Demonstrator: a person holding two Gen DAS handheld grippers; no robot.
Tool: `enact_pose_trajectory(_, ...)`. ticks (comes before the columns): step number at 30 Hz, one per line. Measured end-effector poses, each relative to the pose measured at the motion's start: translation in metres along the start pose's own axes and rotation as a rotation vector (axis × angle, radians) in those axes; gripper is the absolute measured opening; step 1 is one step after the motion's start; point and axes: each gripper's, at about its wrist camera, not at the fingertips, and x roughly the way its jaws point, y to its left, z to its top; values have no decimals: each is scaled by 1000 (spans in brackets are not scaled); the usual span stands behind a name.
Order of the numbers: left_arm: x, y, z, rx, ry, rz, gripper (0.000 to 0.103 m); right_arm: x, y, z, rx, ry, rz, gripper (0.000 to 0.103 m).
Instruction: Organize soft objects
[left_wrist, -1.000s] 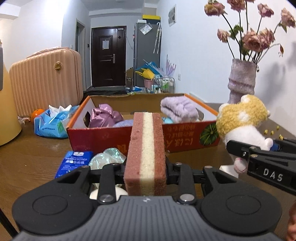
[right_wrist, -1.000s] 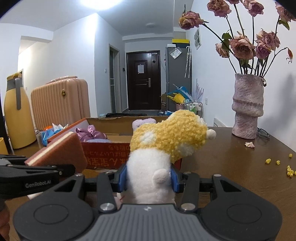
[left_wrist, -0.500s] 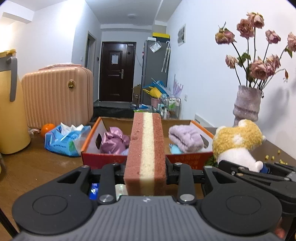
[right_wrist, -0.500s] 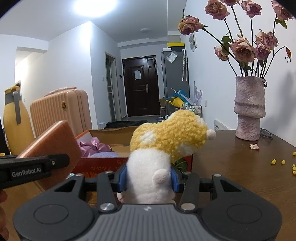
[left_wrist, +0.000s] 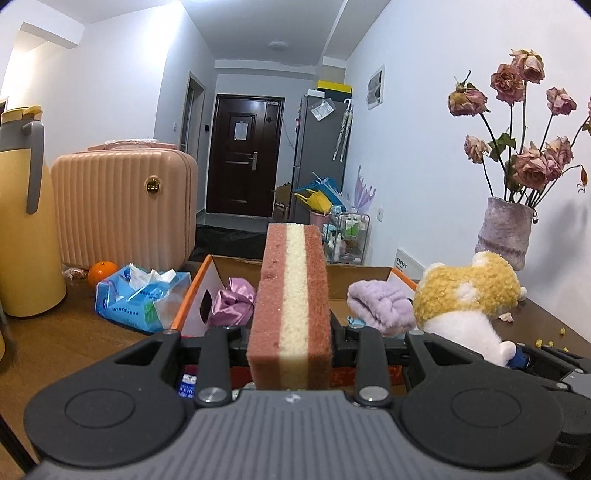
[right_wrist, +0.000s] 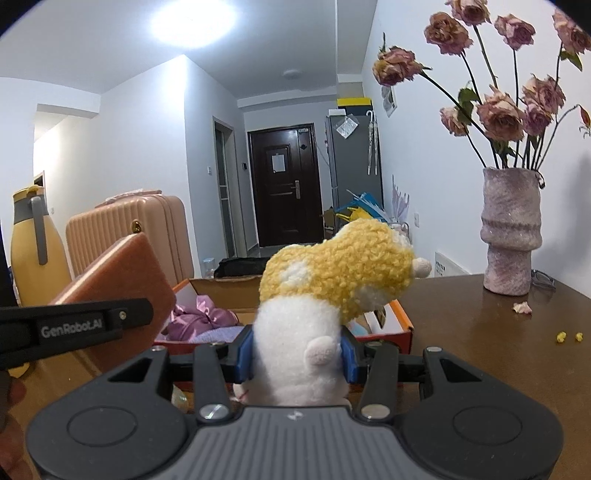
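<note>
My left gripper (left_wrist: 290, 332) is shut on a pink-and-cream striped sponge (left_wrist: 291, 295), held upright in front of an orange cardboard box (left_wrist: 192, 295). Inside the box lie a purple satin cloth (left_wrist: 234, 299) and a lilac fluffy towel (left_wrist: 380, 299). My right gripper (right_wrist: 295, 350) is shut on the white body of a yellow-and-white plush toy (right_wrist: 332, 273), raised just short of the same box (right_wrist: 400, 317). In the right wrist view the sponge (right_wrist: 125, 273) and the left gripper's finger (right_wrist: 74, 325) show at the left; the plush (left_wrist: 465, 295) shows at the right of the left wrist view.
On the brown table (right_wrist: 480, 332) stand a vase of dried roses (right_wrist: 511, 229), a yellow thermos (left_wrist: 22, 236) and a pink suitcase (left_wrist: 122, 206). A blue tissue pack (left_wrist: 144, 295) and an orange (left_wrist: 101, 271) lie left of the box. Yellow crumbs (right_wrist: 569, 336) dot the right side.
Both grippers have risen with their loads; the sponge now stands higher against the box, which sits lower in both views. The plush has moved closer to the box.
</note>
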Motion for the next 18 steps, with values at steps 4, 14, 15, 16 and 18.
enact_pose_trajectory(4,4,1,5,-4,-12,13,32,5,4,6,-1,-18,4,45)
enact_pose_trajectory(14,19,12,18,-38,-33,34,32,25,4,20,7,-39,3,45)
enact_pose_trajectory(15,21,14,20,-43,-34,35,32,27,4,21,4,-40,3,45)
enact_pose_trajectory(16,23,15,21,-46,-35,36,32,29,5,22,0,-43,2,45)
enact_pose_trajectory(18,27,16,25,-53,-40,38,32,33,6,24,-8,-47,0,45)
